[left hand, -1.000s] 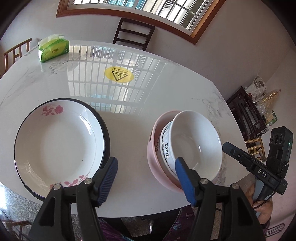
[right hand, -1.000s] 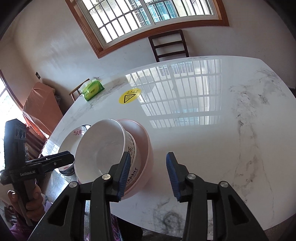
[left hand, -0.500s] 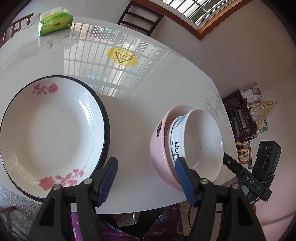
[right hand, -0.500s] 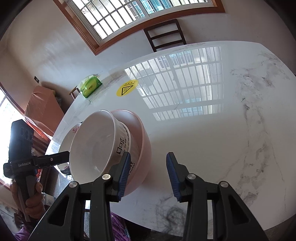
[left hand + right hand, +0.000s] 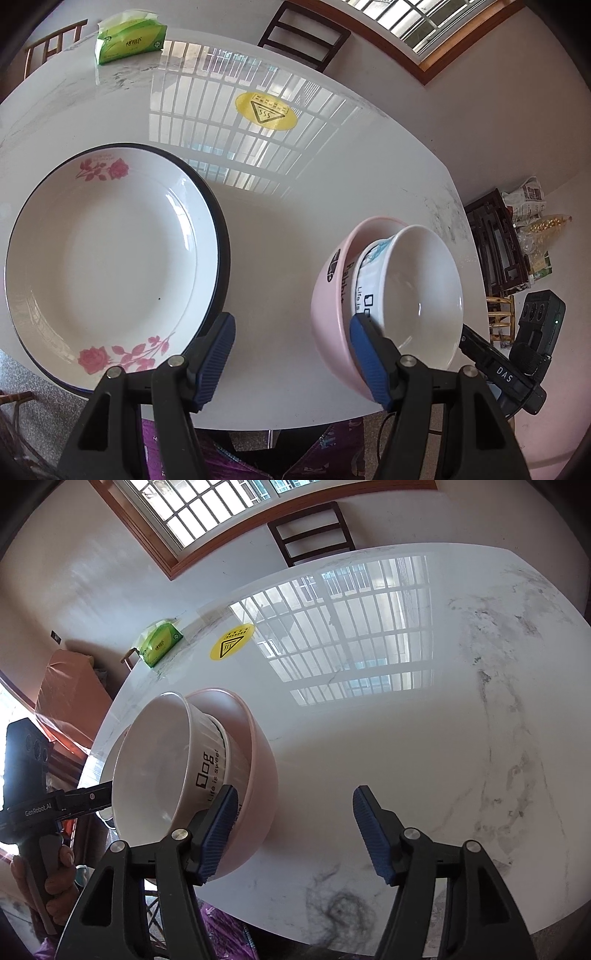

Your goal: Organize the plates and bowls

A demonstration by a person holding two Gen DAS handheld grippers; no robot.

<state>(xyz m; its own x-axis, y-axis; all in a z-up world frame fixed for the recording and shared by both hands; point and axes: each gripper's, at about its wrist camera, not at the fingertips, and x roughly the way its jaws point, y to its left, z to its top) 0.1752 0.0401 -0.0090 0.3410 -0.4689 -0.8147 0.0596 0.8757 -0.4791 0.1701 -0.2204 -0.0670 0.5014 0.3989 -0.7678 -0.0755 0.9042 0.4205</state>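
Observation:
A white plate with pink roses [image 5: 110,258] and a dark rim lies at the table's near left. To its right a white "Dog" bowl [image 5: 421,295] [image 5: 155,768] sits tilted inside a pink bowl [image 5: 328,306] [image 5: 262,760]. My left gripper [image 5: 291,332] is open over the bare table between plate and bowls, its right finger in front of the pink bowl's side. My right gripper [image 5: 295,801] has its jaws opening, with nothing between them. Its left finger [image 5: 218,827] overlaps the pink bowl's near side; contact is unclear.
On the white marble table [image 5: 406,738] a green tissue pack [image 5: 129,42] lies at the far edge and a yellow warning sticker [image 5: 266,110] is mid-table. A dark chair [image 5: 303,37] stands behind. A hand [image 5: 55,878] holds the left gripper's handle beyond the table's near edge.
The right gripper's jaws have spread much wider beside the stacked bowls. The left wrist view has rolled and shifted slightly, so the plate looks larger; its jaws keep the same width.

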